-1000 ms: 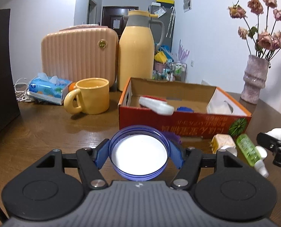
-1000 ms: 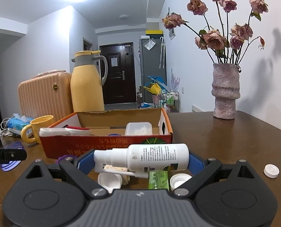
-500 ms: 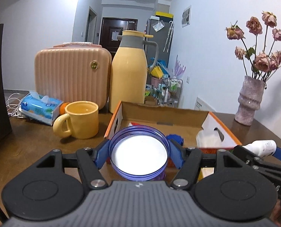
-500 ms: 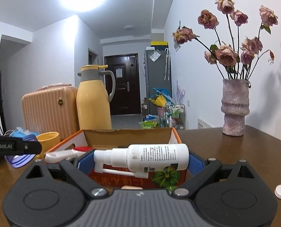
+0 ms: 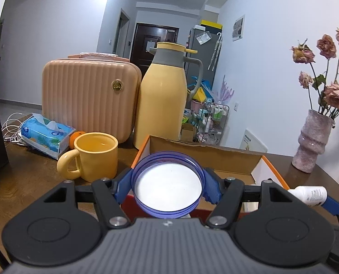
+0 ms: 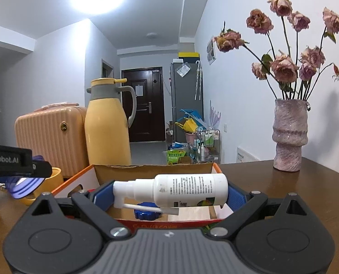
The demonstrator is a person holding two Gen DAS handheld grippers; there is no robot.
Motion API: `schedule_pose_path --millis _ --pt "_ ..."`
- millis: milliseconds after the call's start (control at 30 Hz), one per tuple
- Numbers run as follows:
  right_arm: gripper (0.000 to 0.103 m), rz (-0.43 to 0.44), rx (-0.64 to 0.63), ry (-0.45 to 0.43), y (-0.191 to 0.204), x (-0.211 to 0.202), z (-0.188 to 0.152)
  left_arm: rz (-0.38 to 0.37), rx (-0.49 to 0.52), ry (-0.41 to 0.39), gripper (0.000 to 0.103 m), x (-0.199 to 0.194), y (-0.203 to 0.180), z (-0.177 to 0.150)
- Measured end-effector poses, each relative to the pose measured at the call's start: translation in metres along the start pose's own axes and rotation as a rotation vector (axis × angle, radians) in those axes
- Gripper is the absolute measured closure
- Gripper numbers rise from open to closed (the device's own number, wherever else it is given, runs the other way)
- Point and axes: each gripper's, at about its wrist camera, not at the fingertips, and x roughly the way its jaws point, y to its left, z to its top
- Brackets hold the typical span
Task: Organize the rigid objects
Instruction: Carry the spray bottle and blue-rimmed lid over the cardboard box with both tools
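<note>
1. Left gripper is clamped on a purple lid, held up right at the box's near edge.
2. Right gripper is squeezing a white spray bottle sideways, up over the box's near wall.
3. Blue cap sits inside the box.

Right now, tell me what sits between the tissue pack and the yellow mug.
An orange, partly hidden behind the yellow mug and beside the tissue pack. Only the left wrist view shows it.

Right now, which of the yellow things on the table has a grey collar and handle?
The tall jug, standing behind the box. The mug beside it is yellow all over, handle included.
</note>
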Motion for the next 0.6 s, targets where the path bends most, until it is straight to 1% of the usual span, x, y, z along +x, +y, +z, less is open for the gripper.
schedule_pose_path --millis 267,600 --pt "0.006 -0.002 0.024 0.001 -0.001 0.024 0.005 0.022 0.001 0.007 0.036 0.023 0.000 0.008" --pt "0.006 -0.001 0.037 0.020 -0.010 0.046 0.008 0.009 0.010 0.006 0.036 0.047 -0.006 0.015"
